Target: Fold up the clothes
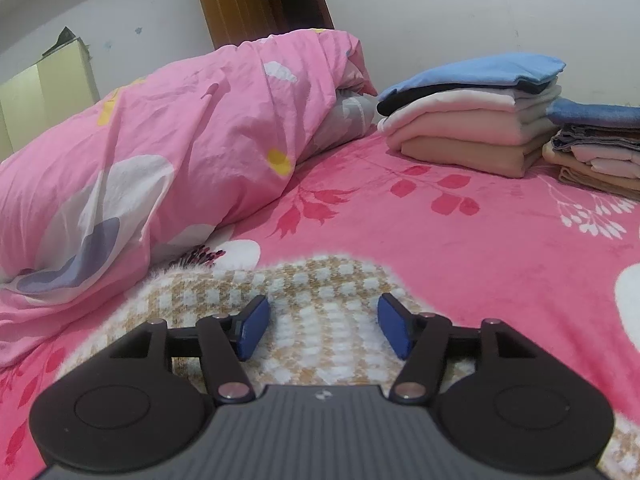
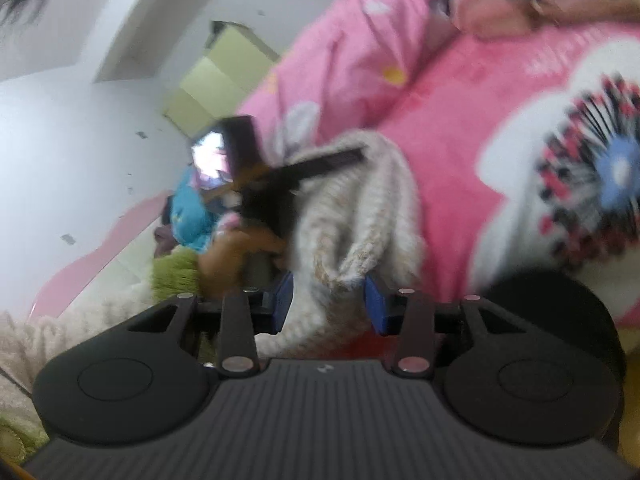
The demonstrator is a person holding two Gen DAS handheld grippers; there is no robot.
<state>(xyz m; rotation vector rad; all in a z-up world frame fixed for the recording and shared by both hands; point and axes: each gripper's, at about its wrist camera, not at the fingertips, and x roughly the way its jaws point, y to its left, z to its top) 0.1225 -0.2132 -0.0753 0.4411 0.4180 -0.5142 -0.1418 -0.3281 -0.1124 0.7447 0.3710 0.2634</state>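
A fluffy beige-and-white checked knit garment lies on the pink floral bed sheet just below my left gripper. That gripper is open, its blue pads wide apart over the knit and holding nothing. In the blurred right wrist view the same knit is bunched into folds, with a hem hanging between the blue pads of my right gripper. Those pads stand apart and do not clearly press on the cloth. Beyond it, a hand holds the other gripper's handle.
Two stacks of folded clothes sit at the far right of the bed by the wall. A rumpled pink duvet fills the left side. A brown door and a pale cabinet stand behind.
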